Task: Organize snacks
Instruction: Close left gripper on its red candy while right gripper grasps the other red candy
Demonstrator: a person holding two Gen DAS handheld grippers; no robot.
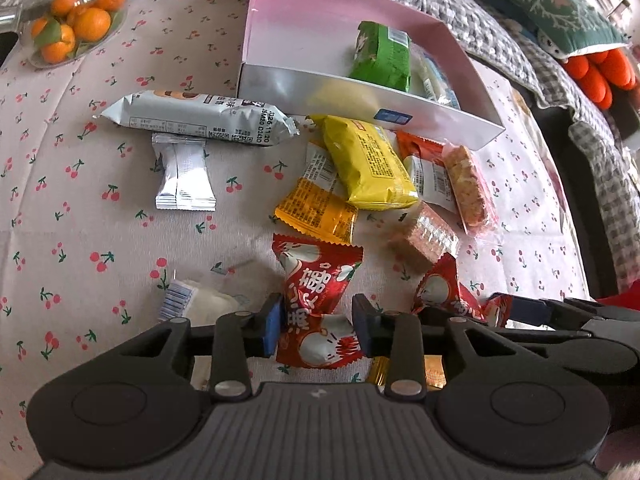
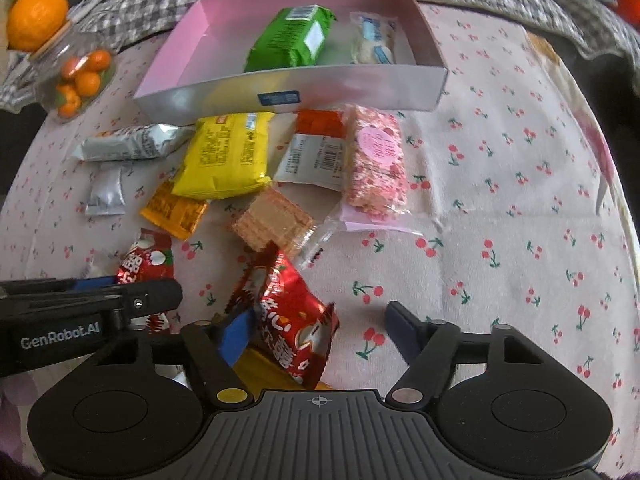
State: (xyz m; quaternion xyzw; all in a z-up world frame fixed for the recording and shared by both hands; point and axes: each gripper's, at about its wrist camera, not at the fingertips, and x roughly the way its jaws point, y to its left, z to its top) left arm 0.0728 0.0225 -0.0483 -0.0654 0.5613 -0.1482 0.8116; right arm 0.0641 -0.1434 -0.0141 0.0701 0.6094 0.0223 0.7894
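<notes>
left gripper bottom centre of left view, blue pads pinched on a red snack packet, narrow gap, packet held. right gripper bottom centre of right view, jaws roughly half open around a second red snack packet; left pad touching it, right pad clear, not clamped. pink box at top, holding green packet and white-blue snack. yellow packet, wafer, pink rice bar loose mid-frame on cherry-print cloth.
</notes>
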